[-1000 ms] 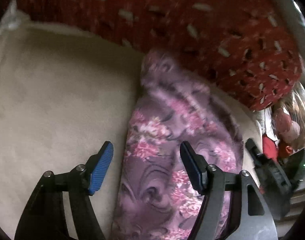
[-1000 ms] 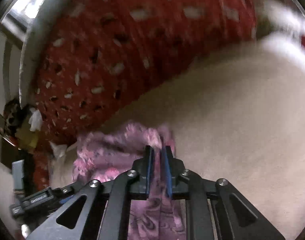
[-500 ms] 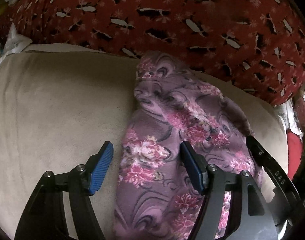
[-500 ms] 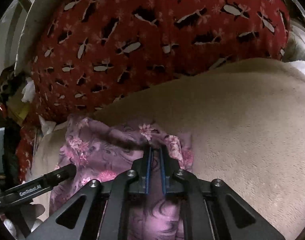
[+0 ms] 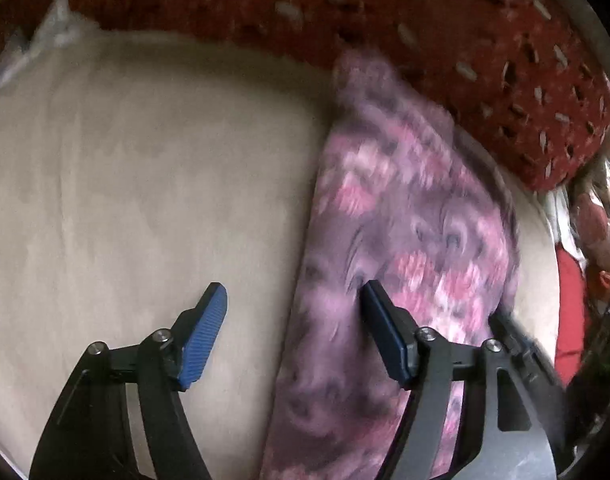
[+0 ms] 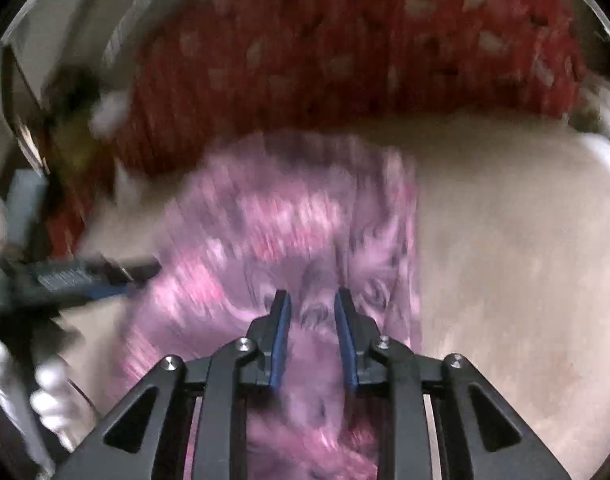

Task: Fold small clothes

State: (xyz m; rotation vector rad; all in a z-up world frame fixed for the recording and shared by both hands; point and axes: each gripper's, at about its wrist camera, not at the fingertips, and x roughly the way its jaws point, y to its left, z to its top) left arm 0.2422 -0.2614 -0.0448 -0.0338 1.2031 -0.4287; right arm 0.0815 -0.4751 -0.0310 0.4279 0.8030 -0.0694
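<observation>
Half a second ago the right gripper was pinched on the purple floral cotton garment; now its jaws stand narrowly parted with cloth showing between them, apparently released. That garment lies as a long folded strip on the beige plush cushion, its long axis running away from both cameras toward the red patterned pillow behind. Holding wide jaws, the left gripper straddles the strip's left edge, one finger over bare cushion, the other over fabric. Both grippers sit near its close end, the right more centred. Motion blur hides fine creases; clutter lies beyond the cushion's right side.
</observation>
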